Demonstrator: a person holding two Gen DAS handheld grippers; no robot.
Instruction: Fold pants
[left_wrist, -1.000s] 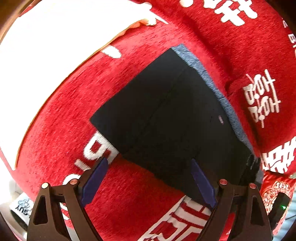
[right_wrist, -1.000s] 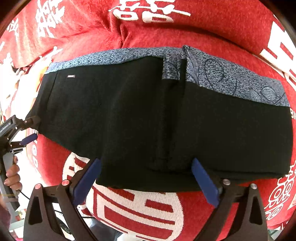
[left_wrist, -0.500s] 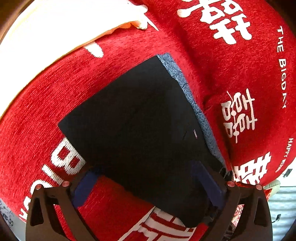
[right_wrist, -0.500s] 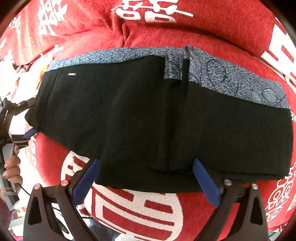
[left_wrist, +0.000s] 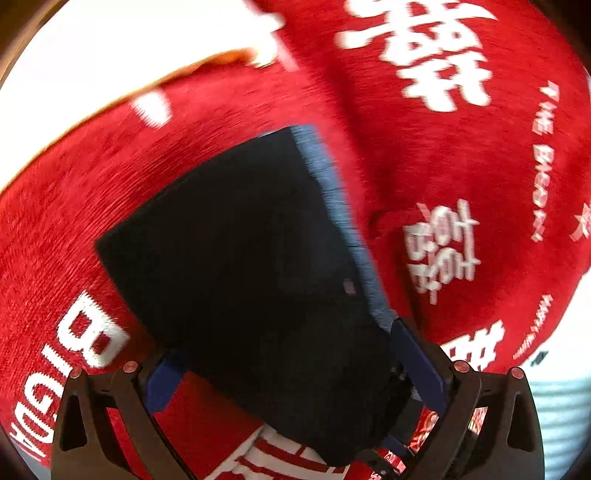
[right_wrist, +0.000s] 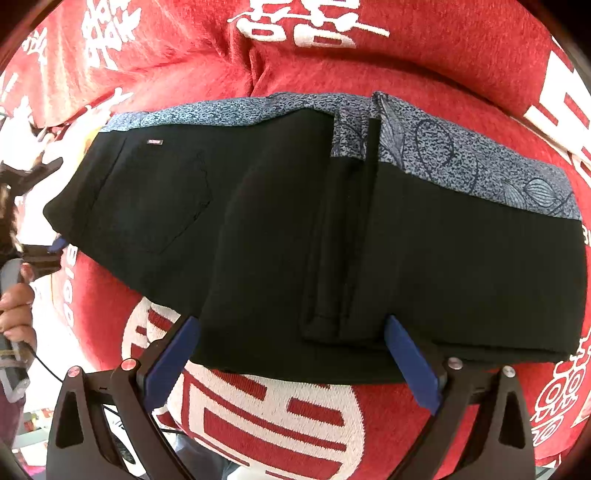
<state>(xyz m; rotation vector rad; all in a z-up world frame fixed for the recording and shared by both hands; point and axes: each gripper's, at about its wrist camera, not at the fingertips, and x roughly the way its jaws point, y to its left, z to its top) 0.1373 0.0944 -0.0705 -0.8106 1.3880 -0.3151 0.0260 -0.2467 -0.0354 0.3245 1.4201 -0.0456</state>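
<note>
Already folded into a long black band on the red blanket (right_wrist: 266, 417), the pants (right_wrist: 332, 236) await another fold: the left gripper (left_wrist: 295, 365) straddles their waist end, jaws wide and empty, the right gripper (right_wrist: 291, 354) likewise at the near edge.

Black pants (right_wrist: 280, 229), folded, patterned blue-grey lining along far edge, on red blanket (right_wrist: 424, 55). Right hand-held gripper (right_wrist: 291, 354): jaws apart at near hem.
</note>
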